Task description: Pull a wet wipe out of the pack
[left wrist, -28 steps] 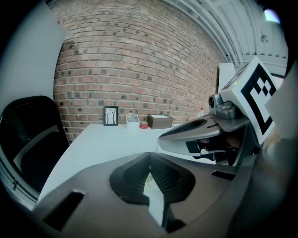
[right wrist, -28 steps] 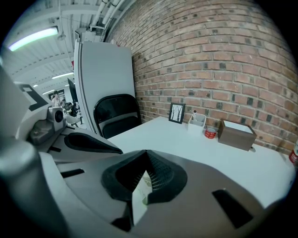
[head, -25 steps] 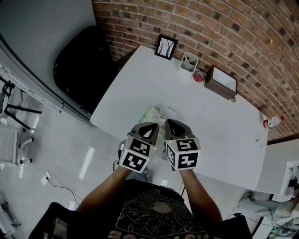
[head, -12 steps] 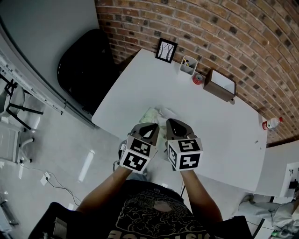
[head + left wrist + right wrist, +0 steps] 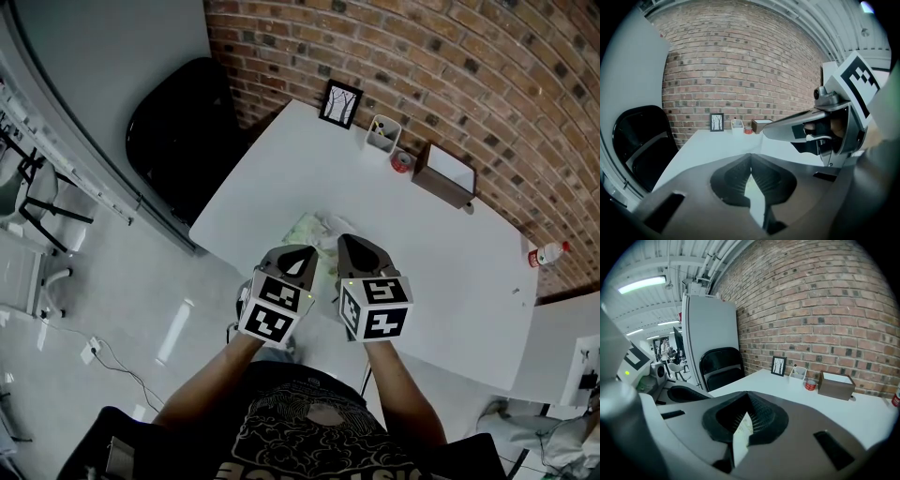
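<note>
Though seemingly gripped, wipe (image 5: 741, 434) near edge (image 5: 225, 247)

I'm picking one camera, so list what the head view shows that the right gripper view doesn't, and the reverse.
Head view only: the wipe pack on the table, the person's forearms. Right gripper view only: the right tool shut on a white wipe. Both: the picture frame, brown box, black chair.

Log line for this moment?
left gripper: shut | right gripper: shut on white sheet, wipe or flap unclear | wet wipe pack: on white table, at both grippers' tips
</note>
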Motion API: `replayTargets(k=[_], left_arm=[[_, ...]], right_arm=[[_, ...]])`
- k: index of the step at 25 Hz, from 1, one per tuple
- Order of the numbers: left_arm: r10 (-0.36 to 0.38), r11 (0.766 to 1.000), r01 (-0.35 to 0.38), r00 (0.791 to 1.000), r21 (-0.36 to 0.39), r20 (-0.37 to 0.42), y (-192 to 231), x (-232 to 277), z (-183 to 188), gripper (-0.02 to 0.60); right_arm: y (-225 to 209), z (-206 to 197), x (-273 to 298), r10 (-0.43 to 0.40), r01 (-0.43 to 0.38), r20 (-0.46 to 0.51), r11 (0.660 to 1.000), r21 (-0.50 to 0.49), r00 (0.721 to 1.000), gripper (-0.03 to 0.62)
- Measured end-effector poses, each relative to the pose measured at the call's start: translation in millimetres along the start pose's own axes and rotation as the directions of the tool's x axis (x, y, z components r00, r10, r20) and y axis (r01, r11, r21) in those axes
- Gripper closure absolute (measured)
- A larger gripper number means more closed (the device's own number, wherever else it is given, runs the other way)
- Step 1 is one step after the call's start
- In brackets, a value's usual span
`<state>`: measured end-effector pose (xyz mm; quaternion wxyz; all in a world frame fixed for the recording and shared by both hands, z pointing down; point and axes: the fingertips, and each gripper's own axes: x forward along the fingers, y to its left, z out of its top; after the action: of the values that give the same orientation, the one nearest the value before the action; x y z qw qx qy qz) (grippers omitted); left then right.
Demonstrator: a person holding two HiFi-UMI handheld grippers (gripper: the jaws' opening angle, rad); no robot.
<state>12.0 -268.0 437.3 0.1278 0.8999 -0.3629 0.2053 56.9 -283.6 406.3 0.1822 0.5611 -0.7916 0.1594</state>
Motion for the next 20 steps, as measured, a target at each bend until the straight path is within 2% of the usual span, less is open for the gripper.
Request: replayTargets(k=[20], left_arm=[[0.080,0.996,-0.079,0.996,-0.029,0.043,-27,-26,4,0.568]], right_arm=[[12,17,-39,0.077,-0.075,0.088,0.997,-0.032,0.993,0.579]])
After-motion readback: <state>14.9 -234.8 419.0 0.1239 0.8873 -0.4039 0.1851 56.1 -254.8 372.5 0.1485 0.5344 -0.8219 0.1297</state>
